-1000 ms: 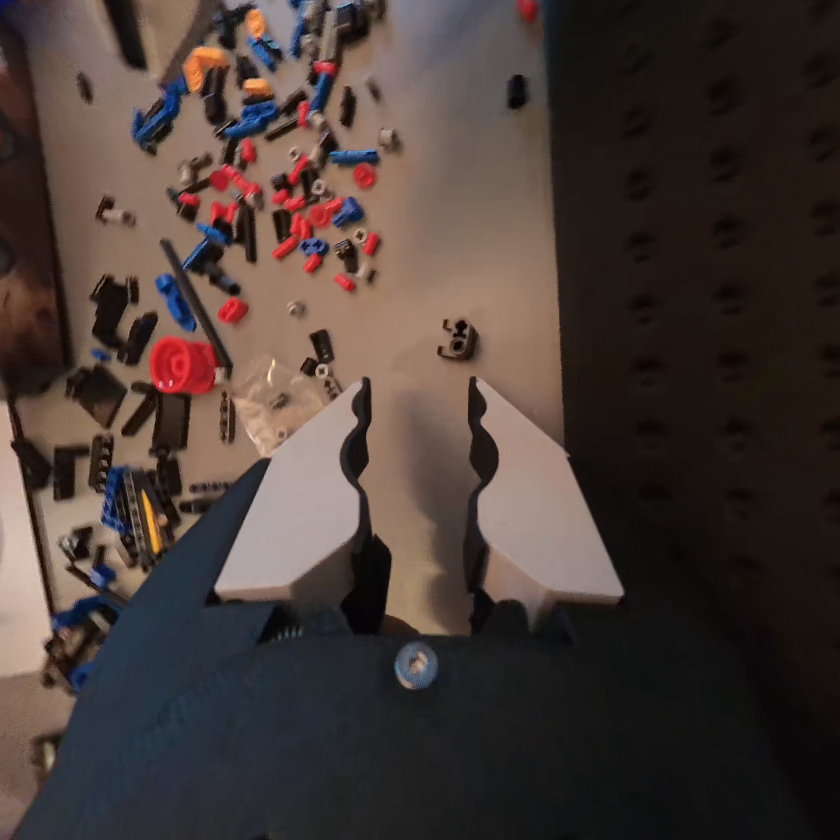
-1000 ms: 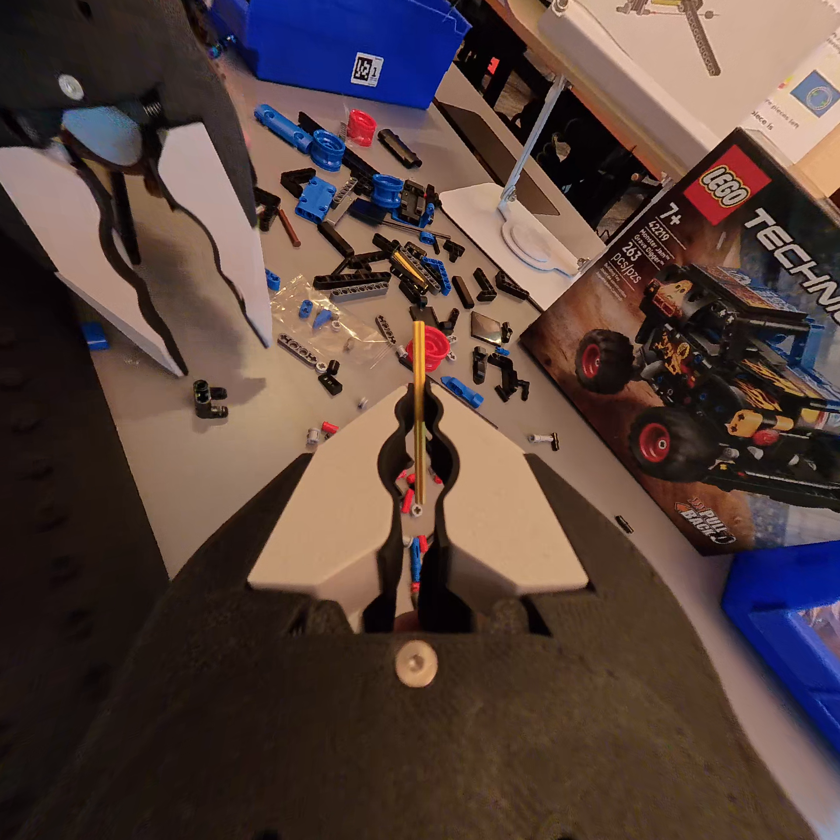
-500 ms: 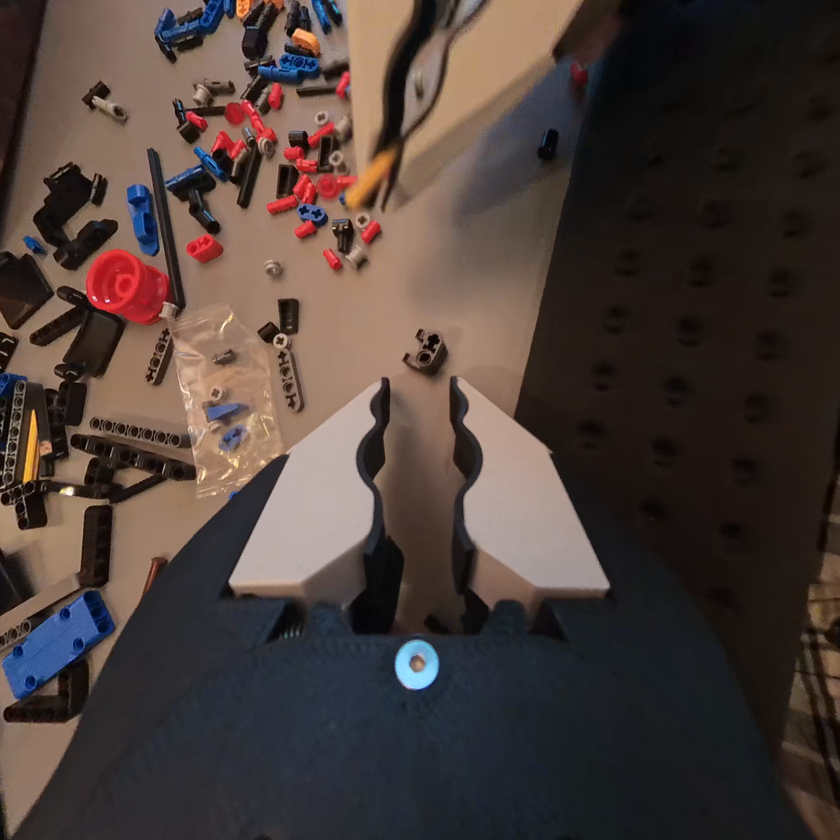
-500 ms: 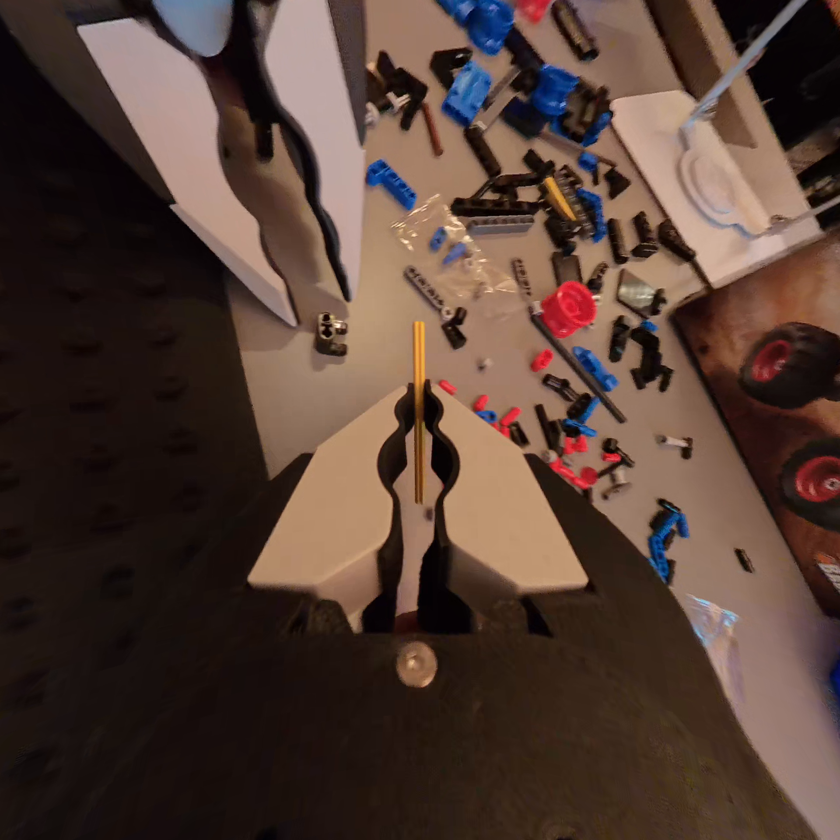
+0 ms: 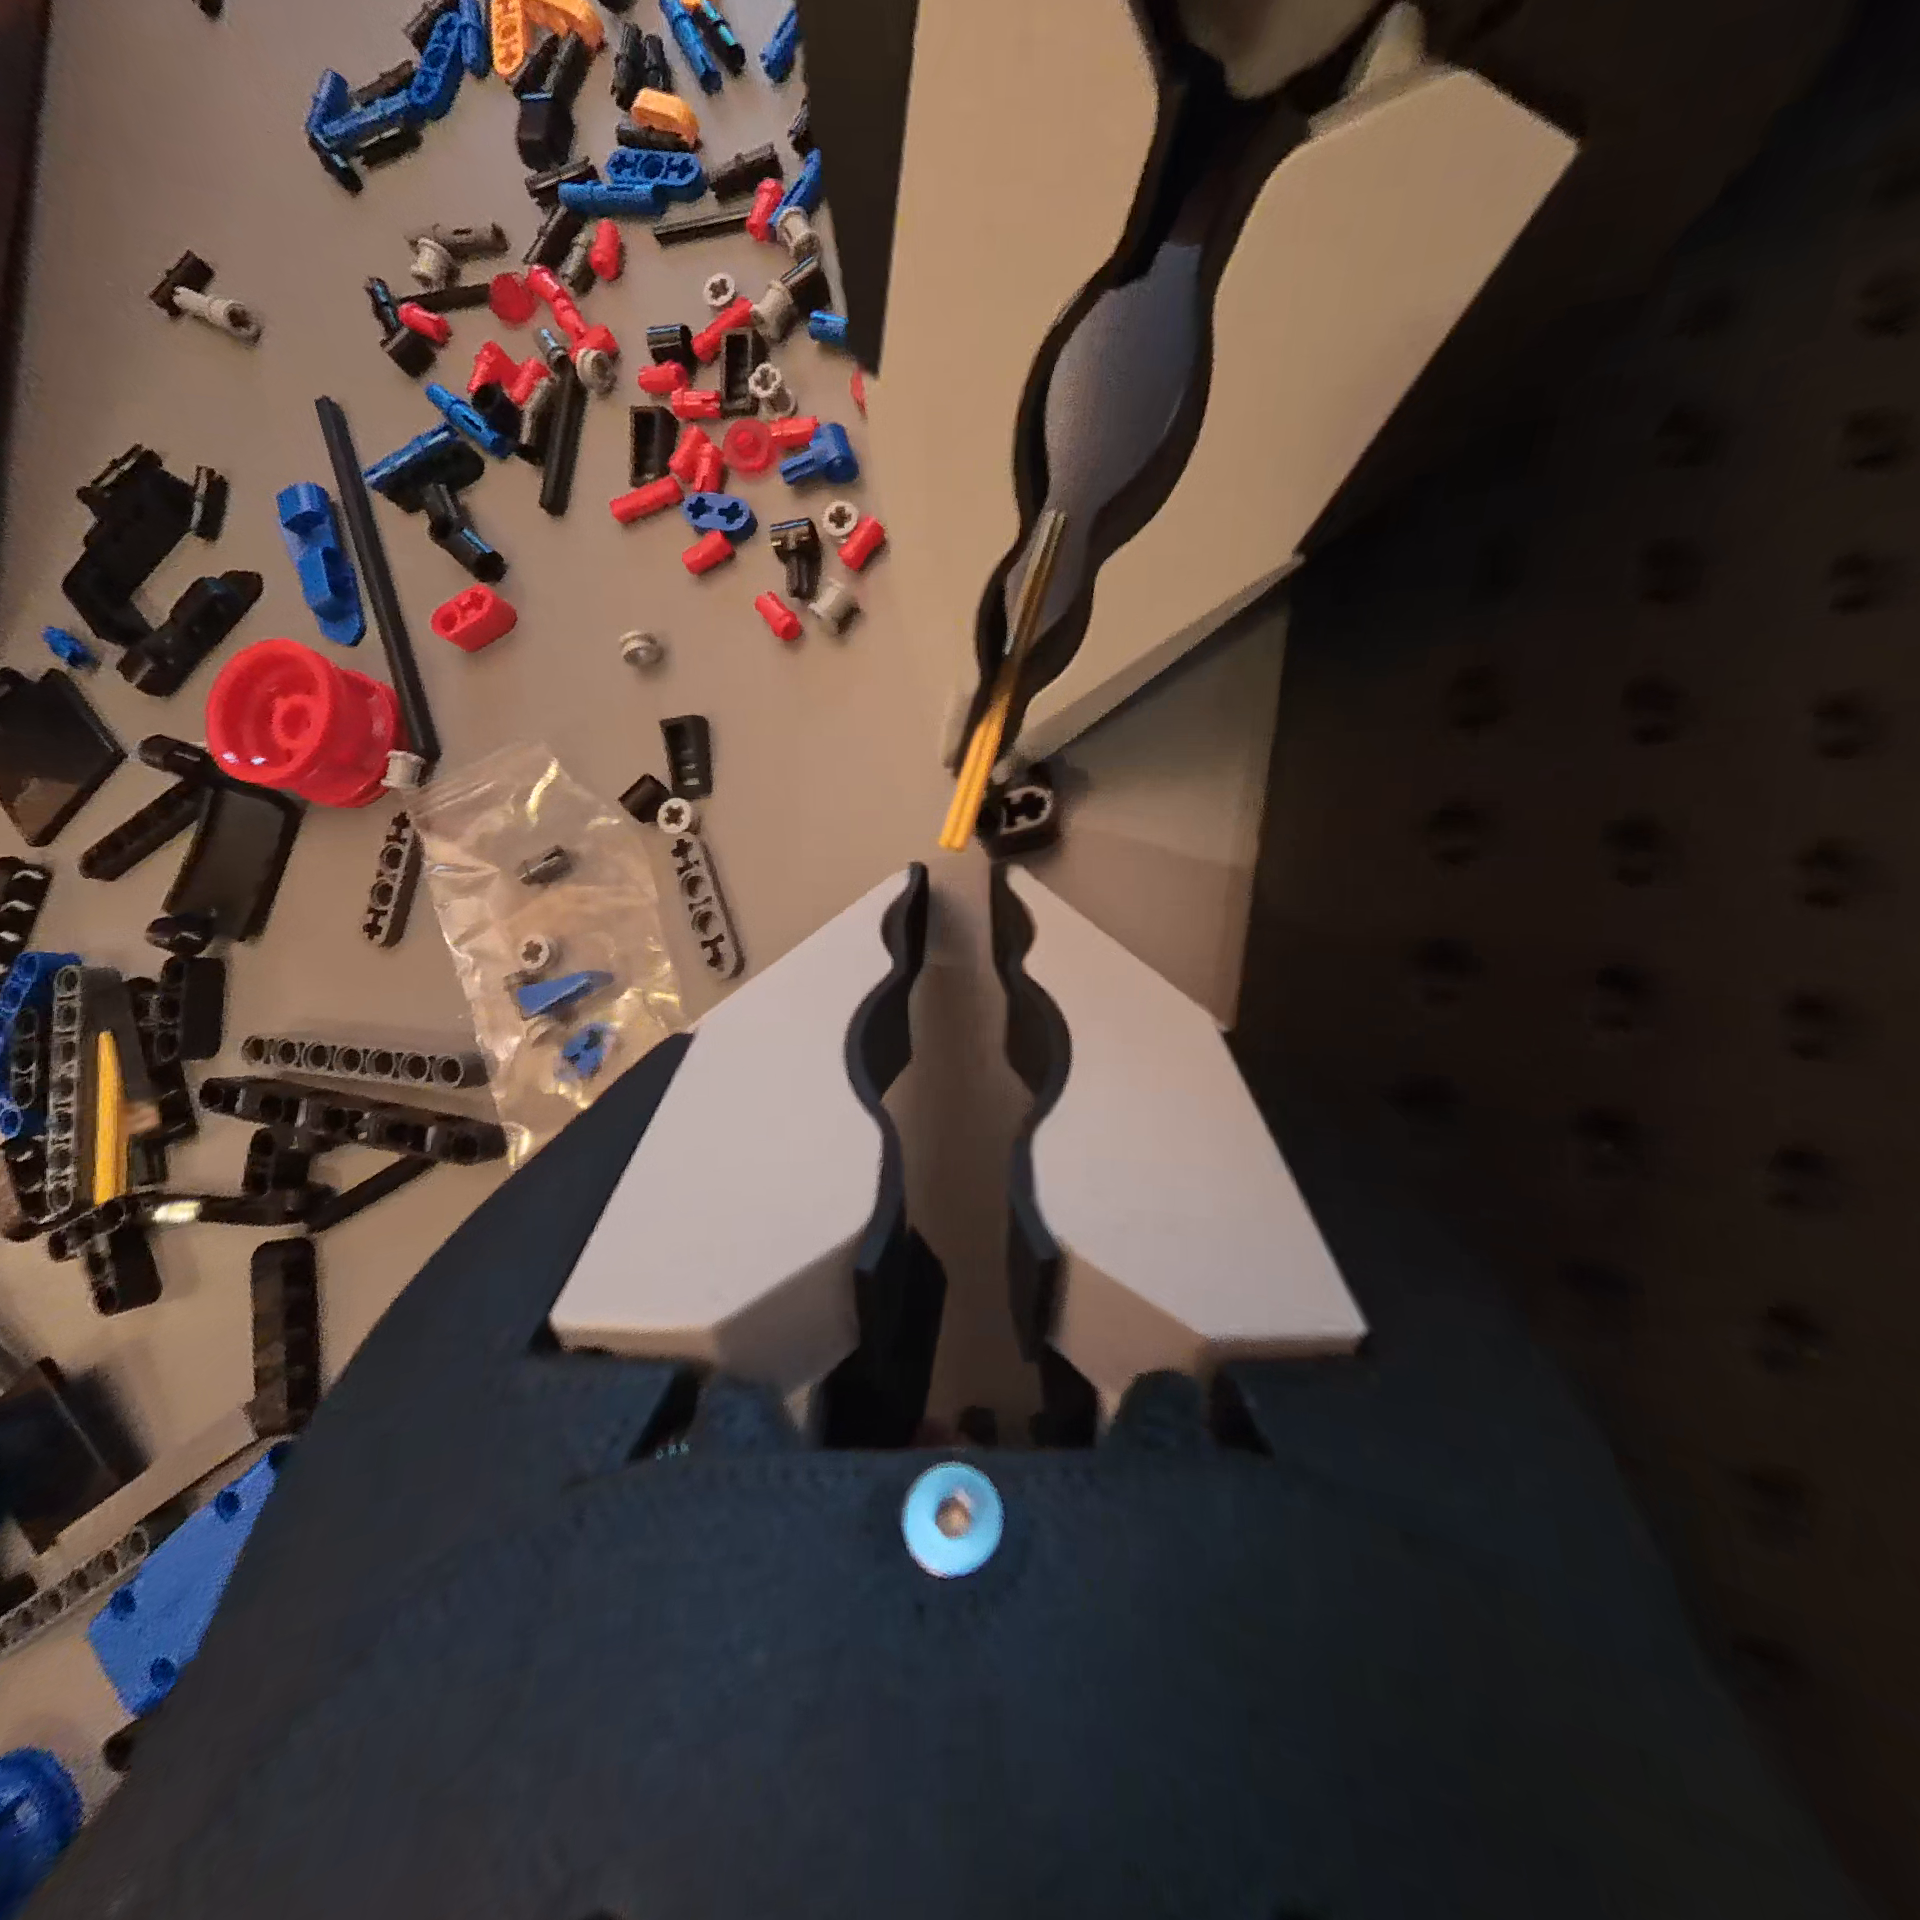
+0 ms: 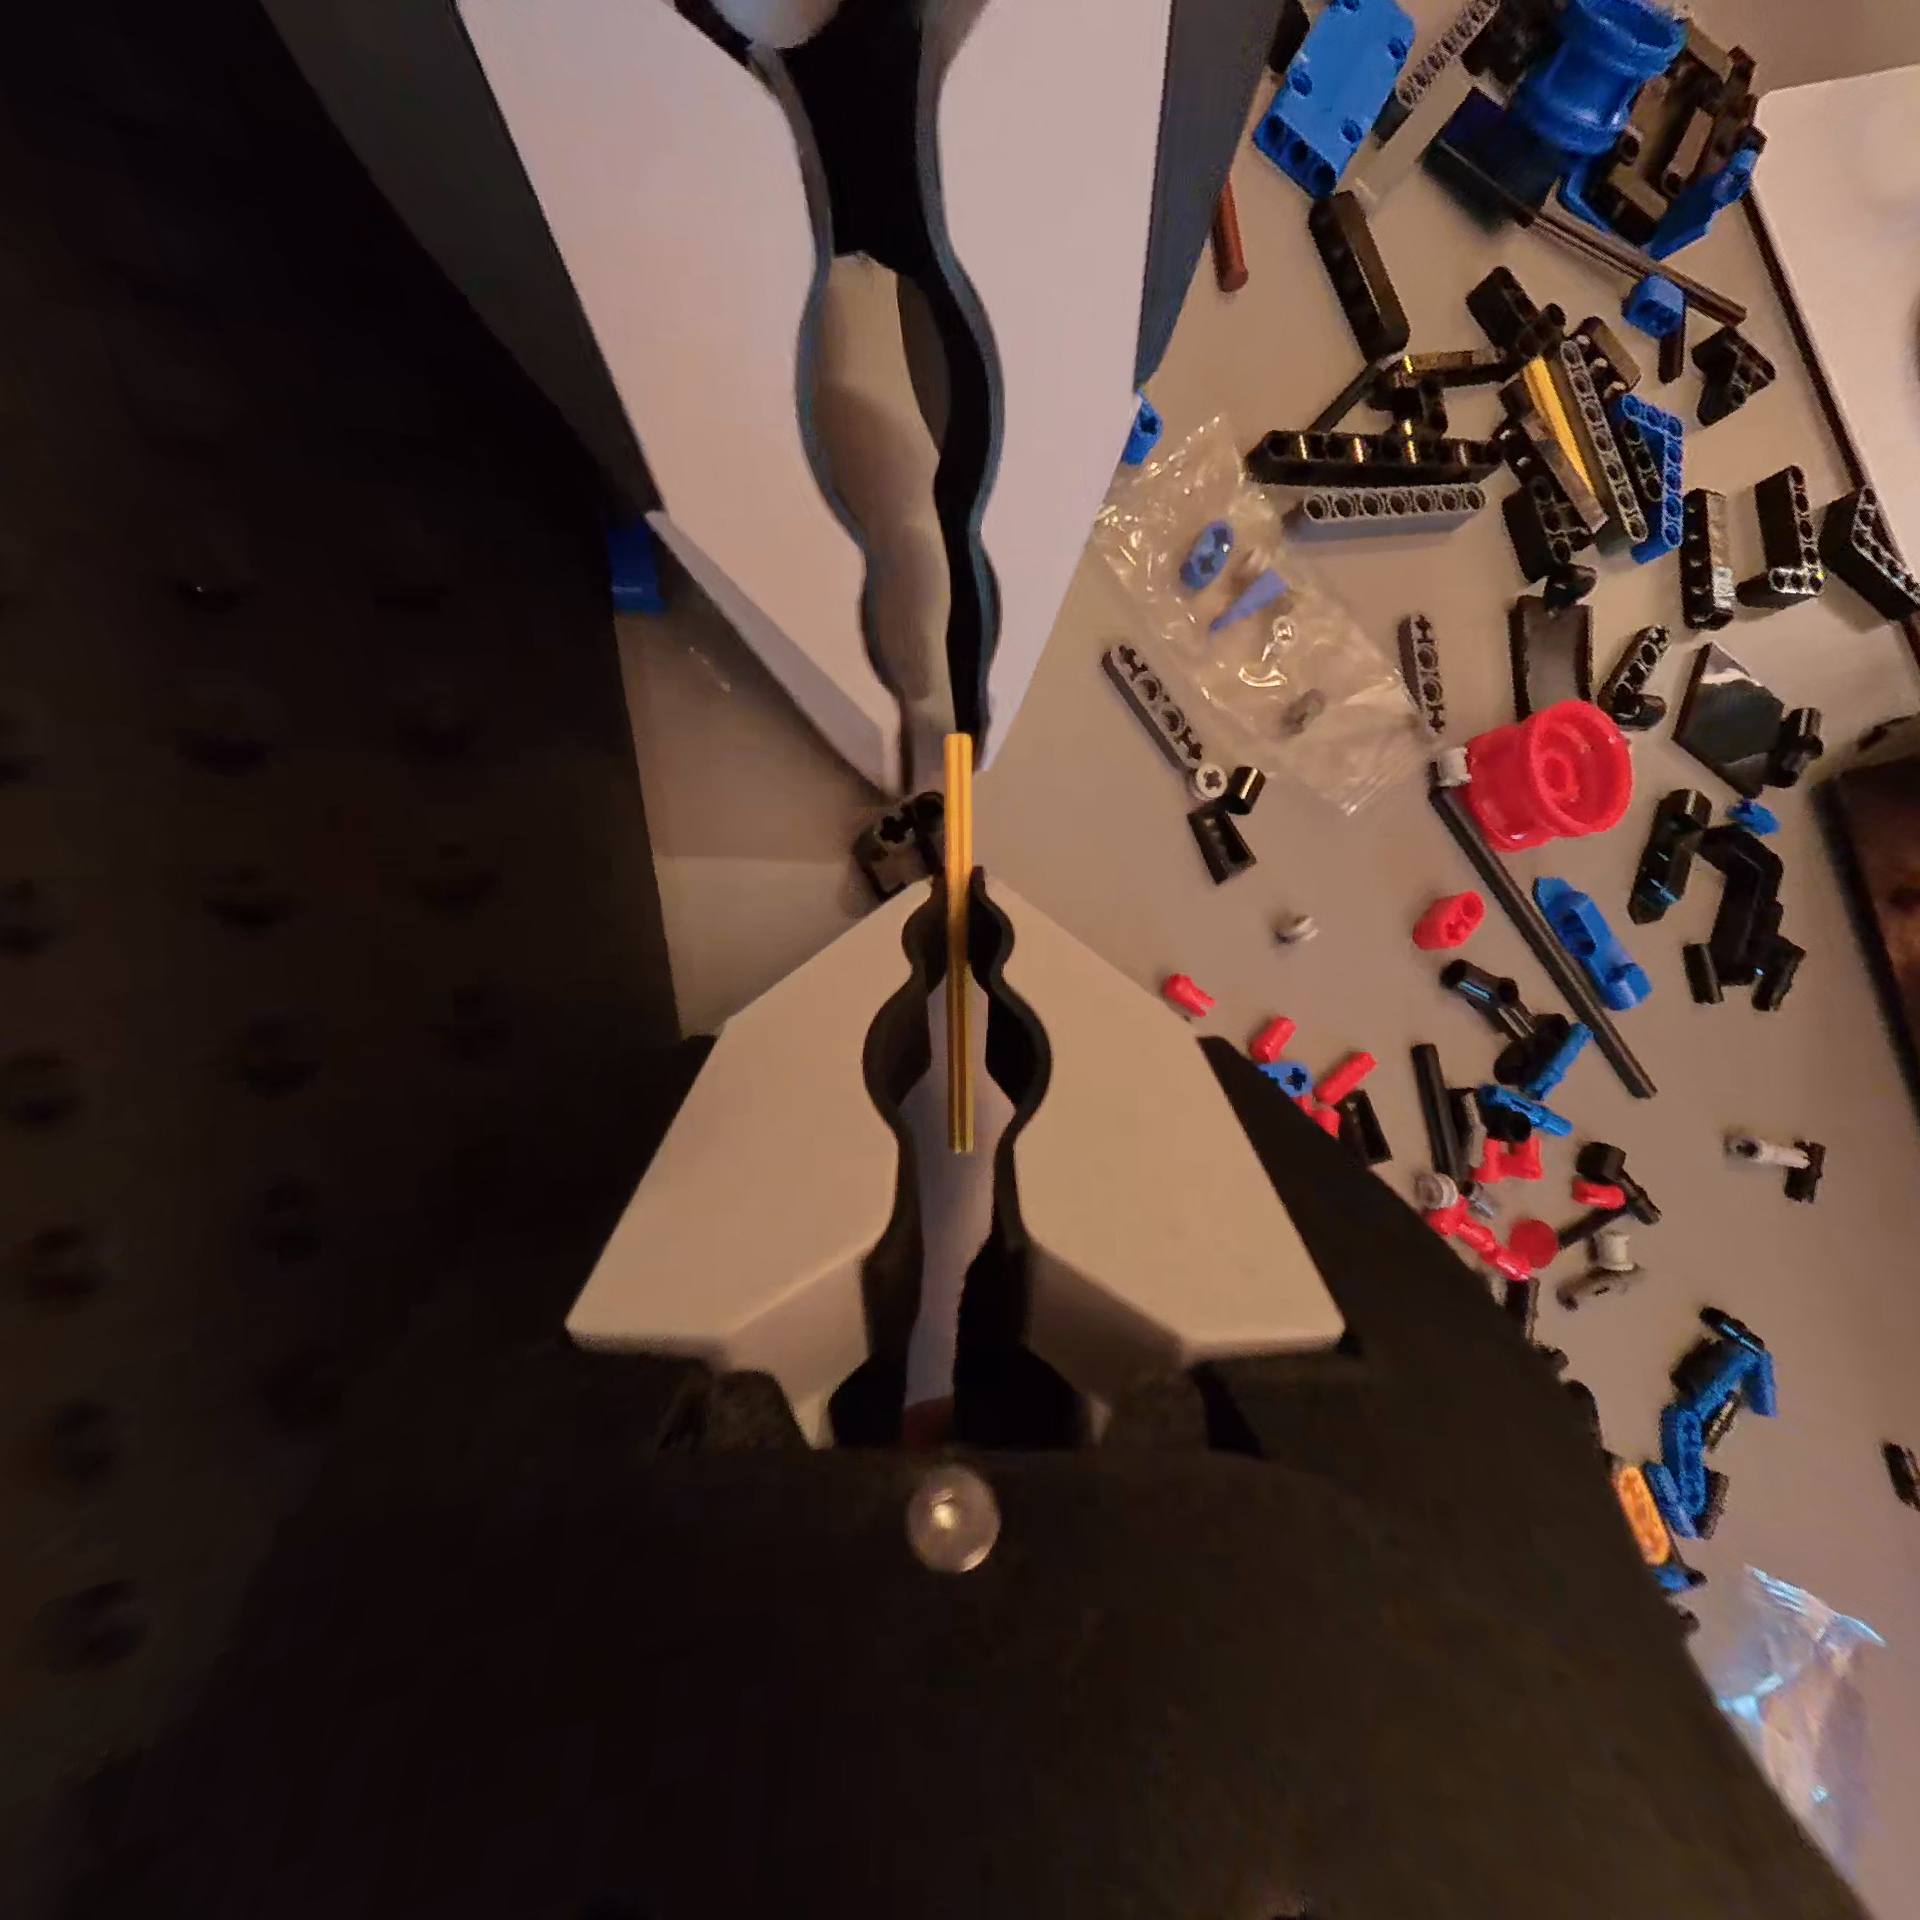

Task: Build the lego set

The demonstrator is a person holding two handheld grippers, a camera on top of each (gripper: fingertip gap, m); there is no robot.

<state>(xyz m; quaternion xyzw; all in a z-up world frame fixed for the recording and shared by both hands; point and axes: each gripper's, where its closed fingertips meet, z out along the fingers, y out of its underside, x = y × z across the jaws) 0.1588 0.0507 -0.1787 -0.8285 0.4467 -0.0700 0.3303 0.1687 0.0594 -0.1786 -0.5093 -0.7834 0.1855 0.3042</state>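
My right gripper is shut on a thin yellow axle that sticks out past its tips. The axle's free end hangs just left of a small black connector that lies on the grey table by the edge of the dark mat. My left gripper faces it tip to tip, empty, its jaws a narrow gap apart, just short of the connector. In the right wrist view the connector sits left of the axle, below the left gripper.
A dark studded mat borders the table beside the connector. Loose red, blue and black parts lie on the other side: a red wheel hub, a long black axle, a clear bag and black beams. Less than 4 cm separates the two grippers' tips.
Both grippers have closed in on the black connector until their tips nearly meet. The right one brought the yellow axle down beside it. The left jaws have narrowed.
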